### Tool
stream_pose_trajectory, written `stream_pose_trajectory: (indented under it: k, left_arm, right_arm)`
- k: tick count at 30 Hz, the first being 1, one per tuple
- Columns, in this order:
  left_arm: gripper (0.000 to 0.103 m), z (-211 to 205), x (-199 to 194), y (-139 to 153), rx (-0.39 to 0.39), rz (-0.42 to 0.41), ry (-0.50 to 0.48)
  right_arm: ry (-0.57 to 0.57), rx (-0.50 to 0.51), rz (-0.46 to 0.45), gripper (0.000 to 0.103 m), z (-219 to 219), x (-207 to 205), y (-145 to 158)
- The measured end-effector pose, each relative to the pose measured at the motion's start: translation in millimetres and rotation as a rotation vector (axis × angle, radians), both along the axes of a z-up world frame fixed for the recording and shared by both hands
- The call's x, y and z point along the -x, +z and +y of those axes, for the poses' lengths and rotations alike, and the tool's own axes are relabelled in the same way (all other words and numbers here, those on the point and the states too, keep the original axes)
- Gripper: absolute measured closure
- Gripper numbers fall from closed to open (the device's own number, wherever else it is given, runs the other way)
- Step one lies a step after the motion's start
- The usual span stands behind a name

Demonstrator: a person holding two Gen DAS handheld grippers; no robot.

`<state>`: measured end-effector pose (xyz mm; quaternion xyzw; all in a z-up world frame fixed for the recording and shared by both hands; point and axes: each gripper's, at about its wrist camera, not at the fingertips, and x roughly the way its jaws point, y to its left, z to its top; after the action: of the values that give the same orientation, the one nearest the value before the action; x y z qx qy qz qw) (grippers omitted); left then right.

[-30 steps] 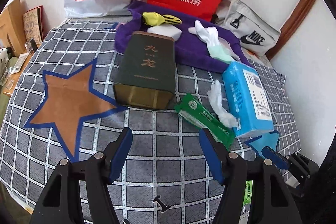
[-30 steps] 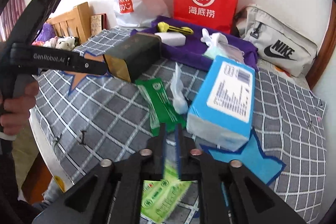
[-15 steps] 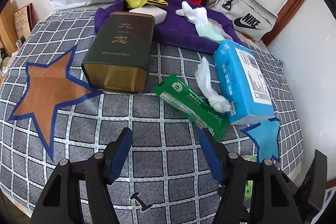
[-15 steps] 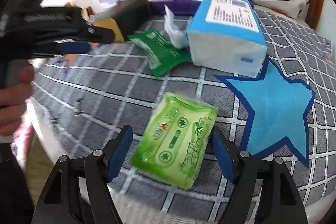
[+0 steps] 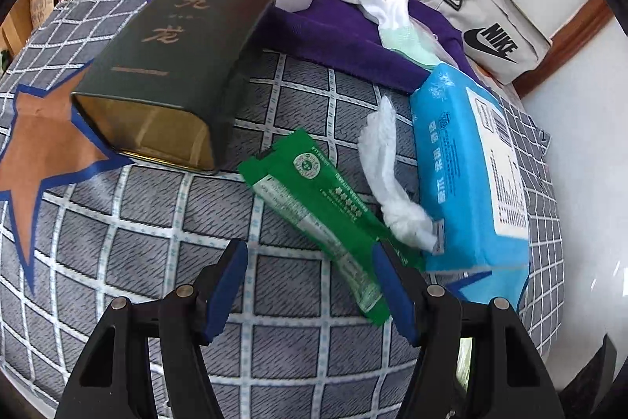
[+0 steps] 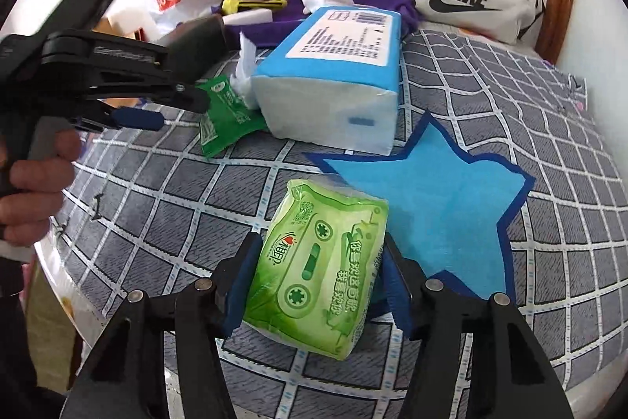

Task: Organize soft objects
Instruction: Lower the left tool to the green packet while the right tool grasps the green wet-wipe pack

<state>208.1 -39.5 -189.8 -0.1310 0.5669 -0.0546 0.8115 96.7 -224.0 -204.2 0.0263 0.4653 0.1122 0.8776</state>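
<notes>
Left claw (image 5: pixel 310 287) moved nearer green sachet (image 5: pixel 318 209), lying diagonal.

Both tools are built of matte black plastic arms; blue pads are fitted on the inner faces of the left gripper (image 5: pixel 310 285) and right gripper (image 6: pixel 320 281). Silver round screws are seen at the finger pivots. White "GenRobot.AI" lettering is printed along the left body, gripped by a bare-skinned hand (image 6: pixel 35 191).
</notes>
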Motion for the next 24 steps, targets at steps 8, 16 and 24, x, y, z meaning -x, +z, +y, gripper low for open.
stream_pose_trajectory:
  k: [8,16,24]
  left_arm:
    - [0.031,-15,-17,-3,-0.051,-0.018,0.079]
    - [0.024,-32,-24,-7,-0.152,-0.050,0.020]
    - [0.028,-14,6,-6,-0.203,-0.049,-0.050]
  right_arm:
    - [0.009,-0.015,-0.043,0.044,-8,-8,-2]
    - [0.019,-0.009,-0.082,0.042,-8,-9,-5]
    - [0.015,0.018,-0.091,0.042,-4,-4,-5]
